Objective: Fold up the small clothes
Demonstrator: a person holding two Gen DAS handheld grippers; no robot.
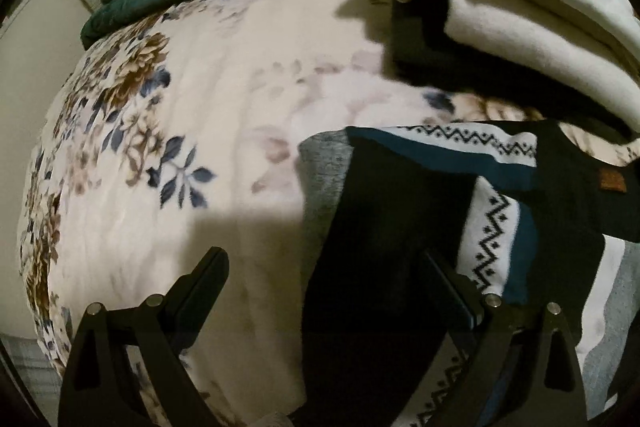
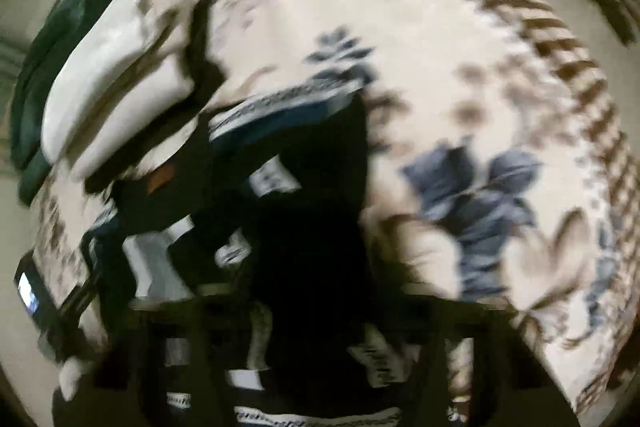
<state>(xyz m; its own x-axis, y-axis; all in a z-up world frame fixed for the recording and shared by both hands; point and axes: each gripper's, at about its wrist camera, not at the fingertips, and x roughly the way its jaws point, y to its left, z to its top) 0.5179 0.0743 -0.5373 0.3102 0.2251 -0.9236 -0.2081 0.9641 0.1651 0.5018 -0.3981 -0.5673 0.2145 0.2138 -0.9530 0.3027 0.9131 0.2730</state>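
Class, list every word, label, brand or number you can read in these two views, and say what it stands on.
None can be read.
Small brown leather-like patch on the black, teal and white zigzag-patterned knit garment: any marking too small to read.
Right wrist view: too blurred throughout.

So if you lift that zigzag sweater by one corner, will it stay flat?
Probably not. The zigzag sweater already lies in soft overlapping folds on the flowery blanket, so it likely droops. It looks like thick knit, so perhaps a bit heavy and not slippery.
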